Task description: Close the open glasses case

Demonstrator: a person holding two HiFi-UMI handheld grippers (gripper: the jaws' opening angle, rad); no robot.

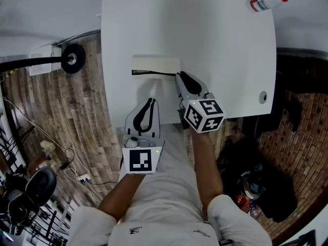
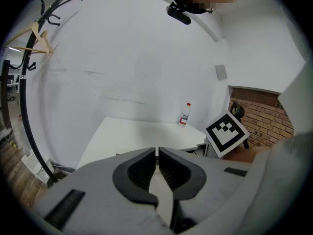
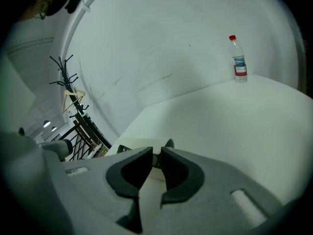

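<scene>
Left gripper (image 1: 151, 101): jaws pressed together with nothing between them. It is held back over the near edge of the white table (image 1: 220, 50), pointing at the case but short of it. Right gripper (image 1: 179, 76): jaws drawn close, leaving a thin slit. The forearm reaches further forward, and the tips are at the right end of the cream glasses case (image 1: 155, 64). The case lies crosswise near the table's left side, with a dark gap along its near edge. A plastic bottle (image 1: 266, 2) stands well apart at the far right corner.

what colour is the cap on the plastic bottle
Red. The cap of the bottle shows best in the right gripper view.
</scene>
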